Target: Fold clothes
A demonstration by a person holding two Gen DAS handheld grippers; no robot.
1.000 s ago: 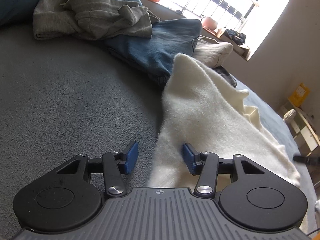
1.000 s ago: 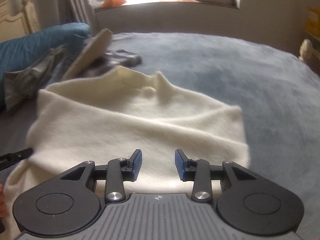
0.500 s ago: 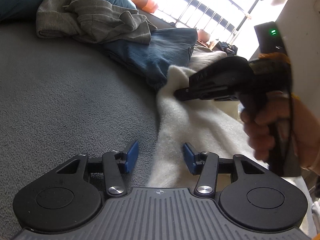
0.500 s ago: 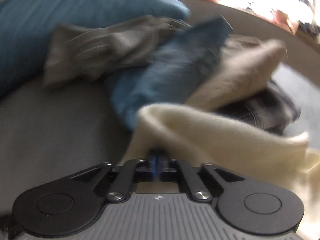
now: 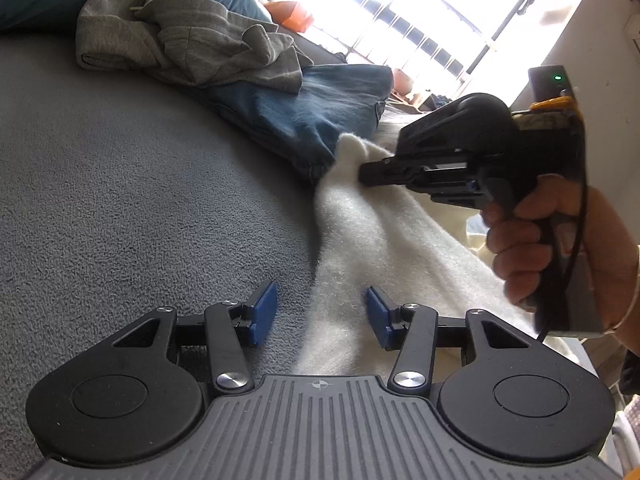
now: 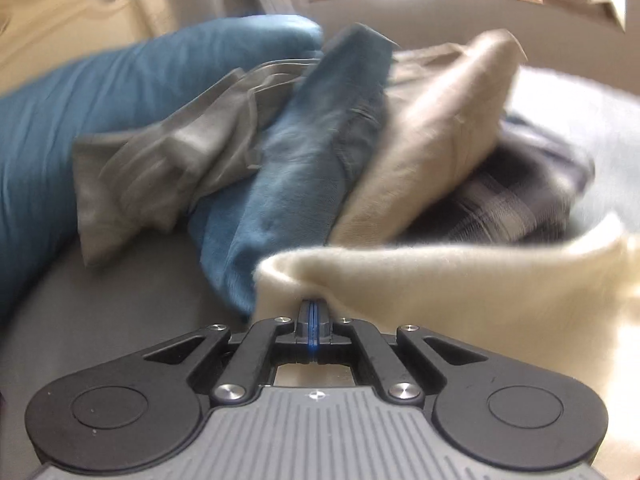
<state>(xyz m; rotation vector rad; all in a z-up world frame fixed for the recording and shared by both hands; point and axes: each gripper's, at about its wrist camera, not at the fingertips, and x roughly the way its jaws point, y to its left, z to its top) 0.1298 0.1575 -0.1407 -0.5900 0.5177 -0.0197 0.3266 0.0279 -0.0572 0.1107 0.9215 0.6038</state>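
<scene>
Grey bedspread (image 5: pixel 120 200) fills most of both views, lit from a bright barred window (image 5: pixel 420 20) at the far end. It serves as the folding surface.

Unsorted pile lies along the far edge: blue pillow (image 6: pixel 80 120), grey hoodie (image 5: pixel 180 40) slumped against it, jeans (image 5: pixel 312 112) next, then a beige garment (image 6: pixel 440 128) and a dark checked cloth (image 6: pixel 520 200). All bunched and overlapping, so judged as waiting their turn.

White sweater (image 5: pixel 380 248) lies apart from the pile on the near bedspread, spread toward the person; its far corner touches the jeans. This is the item in hand.

Right gripper (image 6: pixel 313 312) is clamped tight on the sweater's far corner; cloth puckers into a ridge around the closed pads. Right hand (image 5: pixel 532 240) grips the handle, seen side-on from the left wrist view. Pinching the corner gives a point to lift and carry across, likely the start of a fold.

Left gripper (image 5: pixel 322 312) hovers over the sweater's near edge, jaws apart, nothing between the pads but the cloth lying below. Judged as lined up to take the near corner so both ends move together. Fold itself not yet made.
</scene>
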